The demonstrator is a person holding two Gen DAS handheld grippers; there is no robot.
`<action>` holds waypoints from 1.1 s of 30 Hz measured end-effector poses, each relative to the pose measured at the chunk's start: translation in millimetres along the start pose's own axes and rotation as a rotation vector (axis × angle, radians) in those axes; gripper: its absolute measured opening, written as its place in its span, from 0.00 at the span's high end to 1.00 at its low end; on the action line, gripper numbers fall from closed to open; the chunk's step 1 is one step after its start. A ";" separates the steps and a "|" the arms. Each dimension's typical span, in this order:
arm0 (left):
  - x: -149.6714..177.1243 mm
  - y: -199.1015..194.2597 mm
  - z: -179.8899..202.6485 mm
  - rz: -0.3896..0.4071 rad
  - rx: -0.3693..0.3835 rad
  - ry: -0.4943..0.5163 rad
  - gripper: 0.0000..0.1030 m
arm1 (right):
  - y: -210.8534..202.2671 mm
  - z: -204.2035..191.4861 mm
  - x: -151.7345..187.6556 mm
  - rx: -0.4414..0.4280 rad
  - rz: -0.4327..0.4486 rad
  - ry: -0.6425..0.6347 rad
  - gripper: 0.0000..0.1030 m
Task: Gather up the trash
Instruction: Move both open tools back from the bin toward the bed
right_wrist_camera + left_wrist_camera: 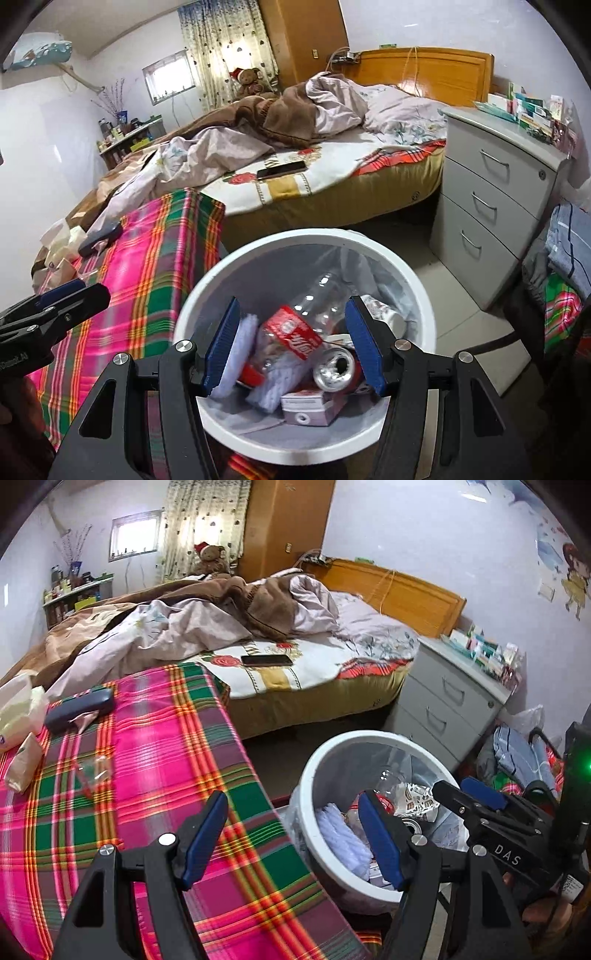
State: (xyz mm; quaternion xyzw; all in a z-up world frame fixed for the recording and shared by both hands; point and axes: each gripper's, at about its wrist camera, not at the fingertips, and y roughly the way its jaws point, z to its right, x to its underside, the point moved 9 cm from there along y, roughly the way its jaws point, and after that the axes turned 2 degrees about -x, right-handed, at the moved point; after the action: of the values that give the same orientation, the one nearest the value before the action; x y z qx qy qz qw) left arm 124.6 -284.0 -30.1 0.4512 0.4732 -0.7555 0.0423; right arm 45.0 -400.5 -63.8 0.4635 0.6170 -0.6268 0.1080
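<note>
A white trash bin (417, 280) lined with a clear bag stands on the floor beside the plaid-covered table (155, 738). Inside lie a clear plastic bottle with a red label (295, 332), a crushed can (334, 369), a small carton (310, 406) and white wrappers. My right gripper (291, 343) is open and empty just above the bin's mouth. My left gripper (291, 834) is open and empty, over the table edge and the bin (314, 775). A clear plastic scrap (92, 771) and a tan packet (24, 762) lie on the table.
A dark case (79, 709) and a tissue bag (18, 709) lie at the table's far left. Behind is an unmade bed (221, 627) with a phone (266, 660). A grey drawer unit (491, 206) stands right of the bin. Folded clothes (569, 251) sit at the far right.
</note>
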 end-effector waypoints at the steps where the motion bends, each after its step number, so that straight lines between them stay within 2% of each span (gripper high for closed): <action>1: 0.1 -2.2 -5.2 0.002 -0.005 -0.008 0.27 | -0.2 -3.4 -0.2 -0.005 0.001 -0.002 0.41; 10: 5.7 -17.2 -53.1 0.021 -0.042 -0.079 0.27 | 0.9 -40.4 -2.7 -0.053 0.014 -0.034 0.41; 19: 11.6 -33.4 -112.3 0.049 -0.123 -0.138 0.27 | 13.4 -87.3 -4.3 -0.104 0.004 -0.081 0.41; 33: 16.1 -53.0 -234.5 0.069 -0.278 -0.239 0.27 | 47.6 -179.0 -6.4 -0.226 -0.040 -0.174 0.41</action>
State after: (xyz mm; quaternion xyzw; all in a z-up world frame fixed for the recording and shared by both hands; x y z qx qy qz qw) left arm 239.7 -72.5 -39.8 0.3637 0.5489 -0.7293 0.1859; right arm 162.4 -257.3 -57.1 0.3800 0.6809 -0.5932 0.2002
